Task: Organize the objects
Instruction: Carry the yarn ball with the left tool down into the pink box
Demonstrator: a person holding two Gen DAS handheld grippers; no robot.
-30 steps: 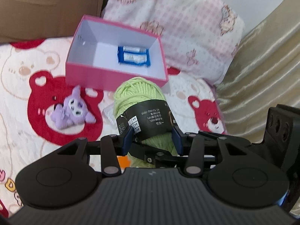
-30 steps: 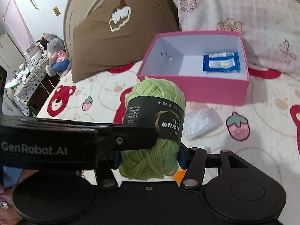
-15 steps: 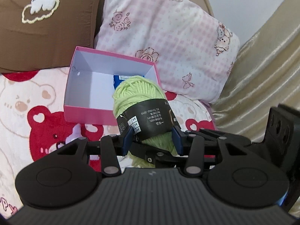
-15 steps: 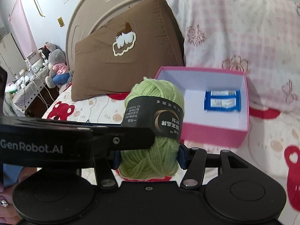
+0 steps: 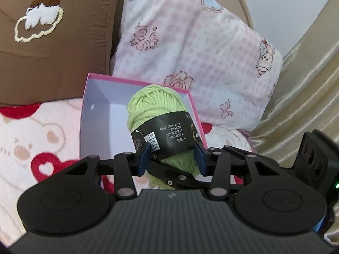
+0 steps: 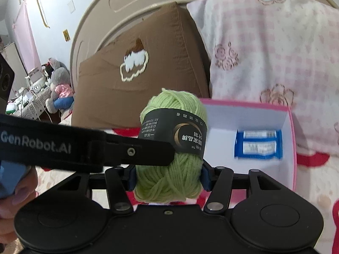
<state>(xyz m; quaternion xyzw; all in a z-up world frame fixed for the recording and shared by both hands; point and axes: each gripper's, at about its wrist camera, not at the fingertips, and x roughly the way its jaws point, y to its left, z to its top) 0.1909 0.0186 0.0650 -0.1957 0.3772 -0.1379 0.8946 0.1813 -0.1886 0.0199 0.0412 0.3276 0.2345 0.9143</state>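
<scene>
1. since a second ago both tools have carried the green yarn ball (image 5: 157, 114) toward the pink box (image 5: 191, 103); the box has slid down both views, so the pillows now fill more of each, and the purple plush toy and the clear packet that lay on the bed in front of the box are gone from sight.
2. the left tool (image 5: 172, 155) is clamped on the yarn ball, its blue pads (image 5: 144, 158) pressing the black label band.
3. the right tool (image 6: 168, 176) is clamped on the same ball lower down, on the bare yarn under the label; the left tool's finger crosses this view in front of it.
4. the yarn ball is held in the air at the near side of the open box, partly hiding its white inside. it is not yet set down.
5. done, as far as i can judge: one blue packet (image 6: 258, 145) already lies in the box, on its right side.
6. left: lowering and releasing the yarn, then probably any loose things on the bed (image 5: 31, 139) that are out of view now.
7. counts: one yarn ball, one pink box, one blue packet with two white labels, two tools, one brown pillow (image 5: 53, 42), one pink checked pillow (image 5: 201, 53).
</scene>
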